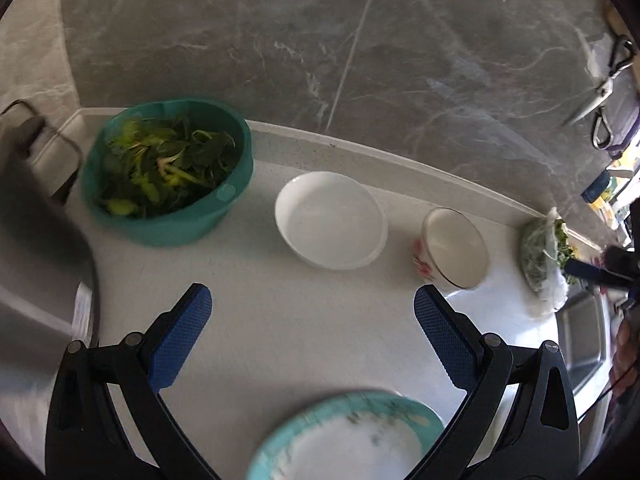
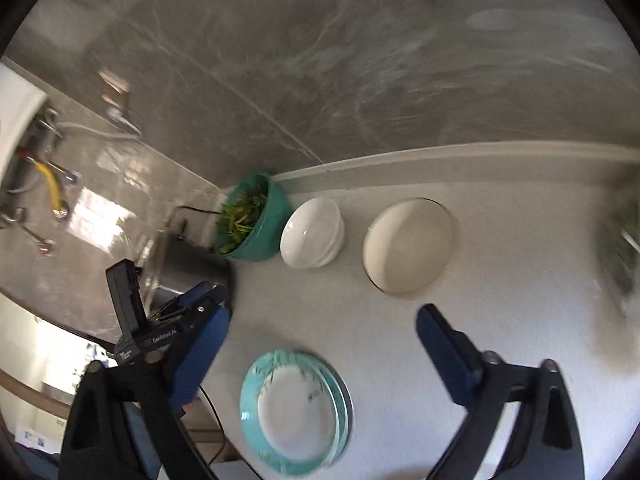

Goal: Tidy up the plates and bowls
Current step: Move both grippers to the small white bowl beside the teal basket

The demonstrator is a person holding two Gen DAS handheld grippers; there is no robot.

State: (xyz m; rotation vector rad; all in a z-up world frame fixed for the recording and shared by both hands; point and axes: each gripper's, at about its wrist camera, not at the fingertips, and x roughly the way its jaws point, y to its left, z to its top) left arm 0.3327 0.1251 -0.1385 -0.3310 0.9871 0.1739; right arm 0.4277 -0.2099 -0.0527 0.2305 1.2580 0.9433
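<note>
**Now between grabs: plates stacked, bowls still apart**

Plainly, from the left wrist, the left gripper (image 1: 312,304) hangs over the counter (image 1: 280,340) with its jaws wide apart and nothing between them. The plates (image 1: 344,440) sit at the counter's near edge, just under the gripper, blurred. Toward the back edge stand three vessels in a row: a teal basin (image 1: 168,216) full of greens at the left, a white bowl (image 1: 332,220) in the middle, and a cream bowl (image 1: 456,248) with a red print to its right, each apart from the next. A bag of greens (image 1: 544,260) lies at the right end.

From the right wrist, the right gripper (image 2: 324,328) is likewise spread and empty. Here the plates (image 2: 296,408) read as a neat stack with teal rims, near the front edge. The white bowl (image 2: 312,236) seems to be two nested; it stands just beside the basin (image 2: 264,232), and the cream bowl (image 2: 408,248) stands alone.

My reading: the plates look done, and the bowls are in hand. The next move likely calls for pinching the cream bowl's rim and nesting it squarely with the white ones.
</note>
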